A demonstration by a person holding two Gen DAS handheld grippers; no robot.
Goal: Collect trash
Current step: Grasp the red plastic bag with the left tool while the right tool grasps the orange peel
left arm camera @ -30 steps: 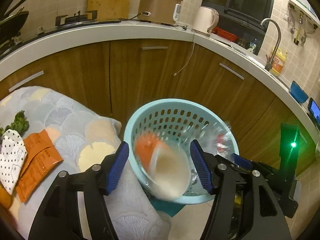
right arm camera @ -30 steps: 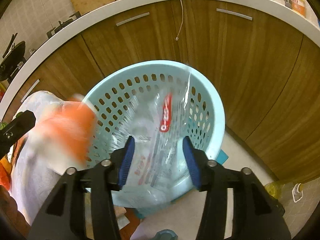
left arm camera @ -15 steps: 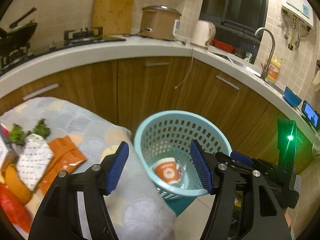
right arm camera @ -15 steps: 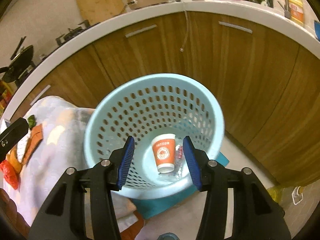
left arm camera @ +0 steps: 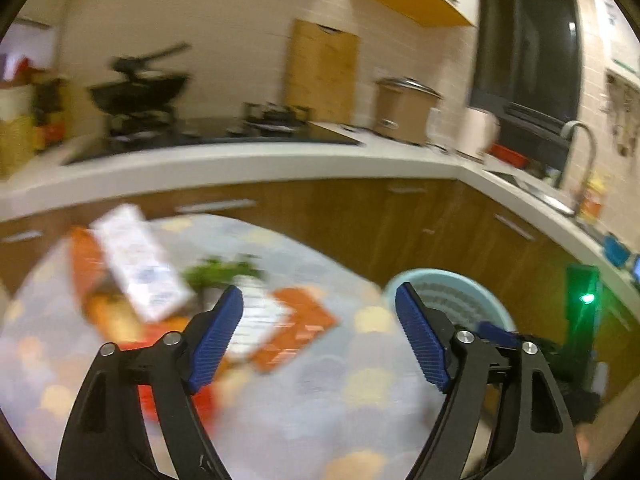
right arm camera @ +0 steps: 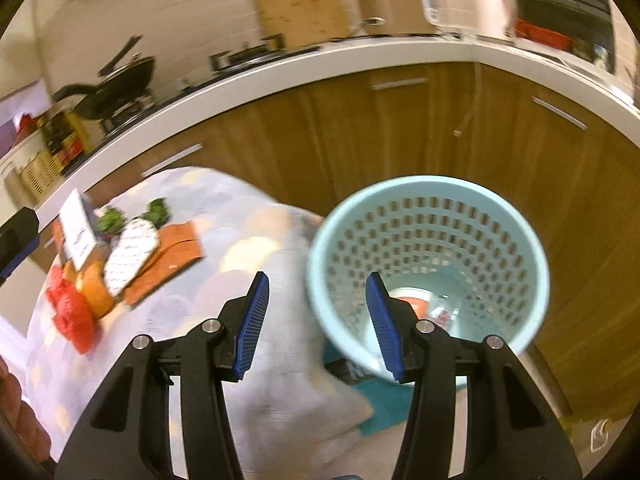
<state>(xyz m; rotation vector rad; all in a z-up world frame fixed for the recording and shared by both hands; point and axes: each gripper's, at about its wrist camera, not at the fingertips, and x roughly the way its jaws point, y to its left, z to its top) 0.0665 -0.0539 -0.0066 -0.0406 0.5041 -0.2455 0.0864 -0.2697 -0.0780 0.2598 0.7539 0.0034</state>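
A light blue perforated basket (right arm camera: 432,200) stands on the floor beside the cloth-covered table (right arm camera: 248,352); it also shows in the left wrist view (left arm camera: 456,284). An orange paper cup (right arm camera: 412,300) and clear plastic lie at its bottom. My right gripper (right arm camera: 318,320) is open and empty above the basket's left rim. My left gripper (left arm camera: 318,340) is open and empty above the table. On the table lie an orange packet (left arm camera: 300,328), a white dotted packet (right arm camera: 132,256), a white carton (left arm camera: 140,260), greens (left arm camera: 220,270) and a red wrapper (right arm camera: 72,316).
Wooden cabinets (right arm camera: 400,128) under a white counter (right arm camera: 280,68) curve behind the table and basket. A black wok (left arm camera: 140,92), cutting board (left arm camera: 320,76), rice cooker (right arm camera: 392,0) and kettle (right arm camera: 494,8) stand on the counter. A teal mat (right arm camera: 380,400) lies under the basket.
The cup and plastic dropped into the basket. Both open grippers have since risen and swung left toward the table, the left one further; the view is blurred by the motion.
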